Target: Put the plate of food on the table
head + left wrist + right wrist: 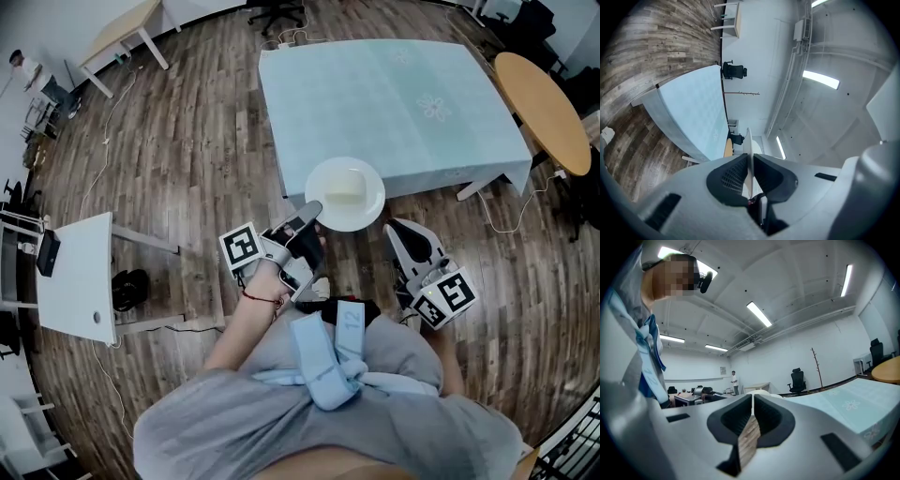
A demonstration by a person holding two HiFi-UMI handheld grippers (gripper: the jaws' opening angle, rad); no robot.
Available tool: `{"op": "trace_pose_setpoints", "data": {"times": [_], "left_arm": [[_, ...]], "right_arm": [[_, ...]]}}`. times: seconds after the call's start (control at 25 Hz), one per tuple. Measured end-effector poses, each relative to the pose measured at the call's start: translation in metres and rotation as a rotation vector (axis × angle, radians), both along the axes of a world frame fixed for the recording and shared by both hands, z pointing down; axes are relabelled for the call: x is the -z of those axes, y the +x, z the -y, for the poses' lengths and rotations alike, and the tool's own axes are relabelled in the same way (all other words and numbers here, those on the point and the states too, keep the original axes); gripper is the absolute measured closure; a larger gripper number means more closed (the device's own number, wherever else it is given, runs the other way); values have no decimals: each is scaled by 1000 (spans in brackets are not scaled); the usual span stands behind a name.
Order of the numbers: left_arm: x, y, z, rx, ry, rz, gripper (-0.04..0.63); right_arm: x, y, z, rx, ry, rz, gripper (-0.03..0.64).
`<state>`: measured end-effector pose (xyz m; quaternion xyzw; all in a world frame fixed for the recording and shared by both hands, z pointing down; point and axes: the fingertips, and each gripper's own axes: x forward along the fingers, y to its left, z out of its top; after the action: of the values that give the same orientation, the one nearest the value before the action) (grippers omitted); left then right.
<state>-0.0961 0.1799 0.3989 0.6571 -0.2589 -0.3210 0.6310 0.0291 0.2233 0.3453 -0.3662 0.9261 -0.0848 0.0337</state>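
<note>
A white plate (345, 194) carries a pale block of food (344, 186). It hangs at the near edge of the table (394, 103), which has a light-blue cloth. My left gripper (309, 217) is shut on the plate's near-left rim. In the left gripper view the plate (749, 154) shows edge-on, pinched between the dark pads (733, 176). My right gripper (394, 227) is shut and holds nothing, just right of and below the plate. In the right gripper view that gripper (753, 401) shows only a thin slit of floor between its jaws.
A round wooden table (544, 108) stands at the right and a small white table (80, 277) at the left. A wooden desk (122, 28) and an office chair (277, 14) are at the back. Cables (103, 141) run over the plank floor. A person (734, 380) stands far off.
</note>
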Motion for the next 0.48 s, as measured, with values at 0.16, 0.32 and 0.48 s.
{"op": "trace_pose_setpoints", "data": {"times": [0.16,0.32,0.48], "left_arm": [[0,-12,27,-20,7,13,565],[1,-18,48,-40,9,13,565],[-3,-19,64,-43,-5,4,565]], "right_arm": [[-1,-13,24,-26,1,-3,583],[-1,-21,42,-54,-5,3,583],[-3,-21,57,-67,-20,0,583]]}}
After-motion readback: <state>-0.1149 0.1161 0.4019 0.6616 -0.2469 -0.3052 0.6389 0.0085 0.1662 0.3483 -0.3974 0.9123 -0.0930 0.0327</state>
